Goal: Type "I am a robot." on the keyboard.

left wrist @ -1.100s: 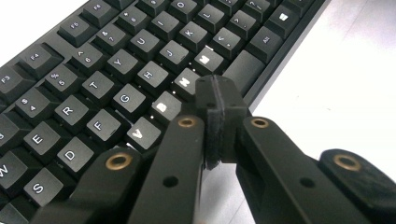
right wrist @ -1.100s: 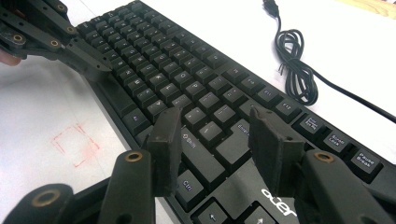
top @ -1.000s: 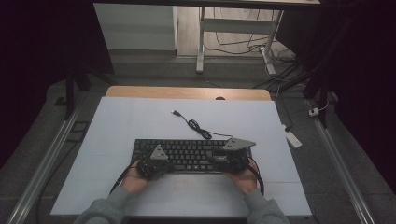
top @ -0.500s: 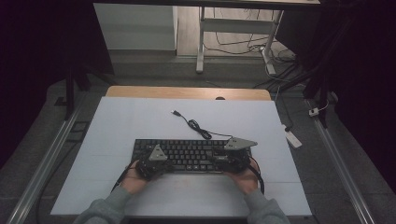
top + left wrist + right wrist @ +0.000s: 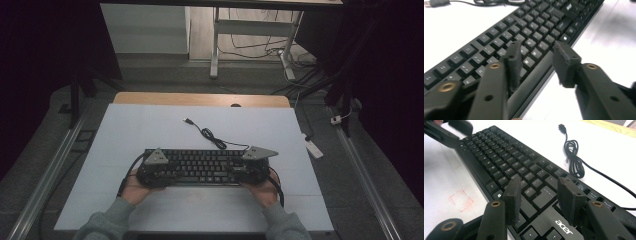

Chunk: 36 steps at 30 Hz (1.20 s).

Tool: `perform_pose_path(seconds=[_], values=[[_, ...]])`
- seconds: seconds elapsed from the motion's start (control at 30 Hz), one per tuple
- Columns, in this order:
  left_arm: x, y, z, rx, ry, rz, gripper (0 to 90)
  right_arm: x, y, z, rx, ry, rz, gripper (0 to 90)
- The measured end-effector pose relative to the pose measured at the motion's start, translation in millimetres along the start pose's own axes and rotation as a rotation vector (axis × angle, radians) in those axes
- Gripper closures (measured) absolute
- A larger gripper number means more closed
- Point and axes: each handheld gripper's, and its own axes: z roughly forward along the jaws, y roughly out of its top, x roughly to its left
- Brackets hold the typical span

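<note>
Keyboard (image 5: 202, 168) lies on the worktop (image 5: 150, 130); left gripper (image 5: 537, 62), jaws just opened, hovers released over its near edge, right gripper (image 5: 541, 197) open over its other end.

Left gripper (image 5: 536, 62) has just been opening, jaws apart with nothing clamped, right gripper (image 5: 540, 195) spread too, both hands low at the near edge.

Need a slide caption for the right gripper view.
Open hand-held gripper poised over a black keyboard, its coiled cable lying on the white table.

keyboard (image 5: 534, 32) far end blurred, cable (image 5: 486, 2) cropped
</note>
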Motion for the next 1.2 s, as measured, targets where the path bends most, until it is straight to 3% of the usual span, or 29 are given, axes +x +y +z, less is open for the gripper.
perform_pose_path(seconds=[0.07, 0.17, 0.4, 0.53, 0.77, 1.2], values=[[3.1, 1.7, -3.3, -0.011, 0.004, -0.049, 41.4, -0.1, -0.1, -0.1, 0.0, -0.001, 0.0, 54.5], [6.9, 2.3, -7.2, -0.022, -0.003, -0.078, 35.9, 0.5, 0.1, 0.0, 0.007, 0.001, -0.002, 54.5], [10.6, 2.6, -12.3, -0.034, -0.019, -0.08, 34.7, 1.0, 0.0, 0.7, 0.012, 0.0, -0.004, 54.5], [13.9, 1.8, -13.7, -0.033, -0.008, -0.096, 32.7, 1.8, 0.3, 1.2, 0.015, 0.004, -0.008, 54.5], [23.4, -1.3, -19.2, -0.038, 0.012, -0.115, 34.5, 1.8, 0.2, 1.1, 0.019, -0.001, -0.008, 54.5], [43.4, -13.9, -20.6, 0.006, 0.075, -0.14, 43.9, 2.5, 0.0, 2.4, 0.013, 0.002, -0.01, 54.3]])
